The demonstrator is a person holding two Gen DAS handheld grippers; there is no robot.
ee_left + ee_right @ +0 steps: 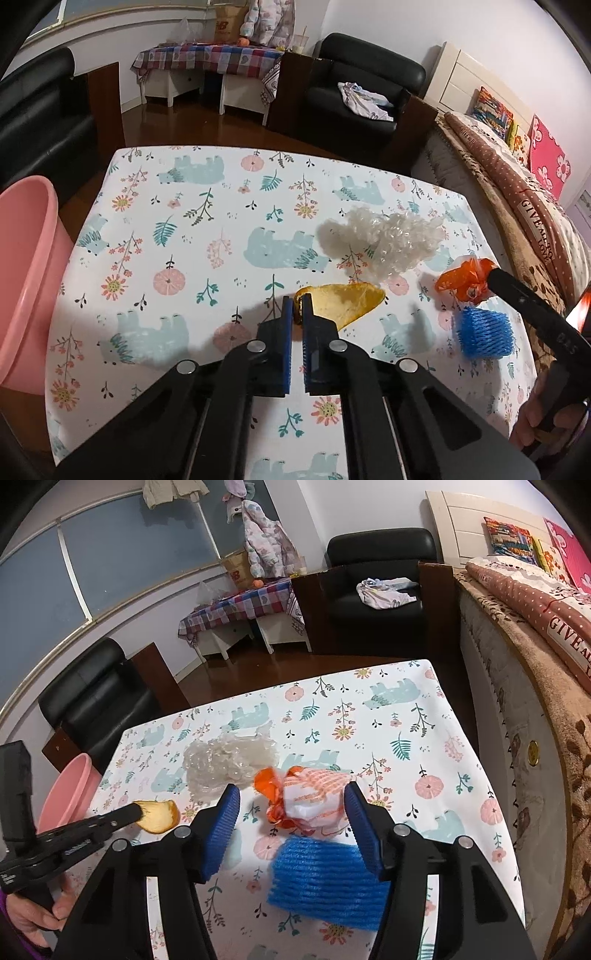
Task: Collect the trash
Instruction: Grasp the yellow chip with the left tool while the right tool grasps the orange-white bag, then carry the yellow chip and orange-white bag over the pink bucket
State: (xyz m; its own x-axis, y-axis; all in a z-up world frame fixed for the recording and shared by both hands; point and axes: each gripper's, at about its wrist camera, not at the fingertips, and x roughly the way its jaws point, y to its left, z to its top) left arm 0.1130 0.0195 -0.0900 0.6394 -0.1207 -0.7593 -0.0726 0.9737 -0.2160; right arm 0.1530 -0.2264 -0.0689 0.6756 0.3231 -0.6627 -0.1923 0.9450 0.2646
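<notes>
My left gripper [296, 308] is shut on the edge of a yellow fruit peel [345, 302] over the flowered tablecloth [192, 258]; the peel also shows in the right wrist view [159, 815]. My right gripper [291, 805] is open, its fingers on either side of an orange-and-white crumpled wrapper [306, 799], which also shows in the left wrist view [466, 277]. A blue foam net [325, 882] lies just in front of the wrapper. A wad of clear bubble wrap [384, 243] lies behind the peel. A pink bin [26, 280] stands at the table's left edge.
A bed with a brown blanket [517, 206] runs along the table's right side. Black armchairs [362, 92] and a checkered side table [210, 59] stand beyond the far edge on a wooden floor.
</notes>
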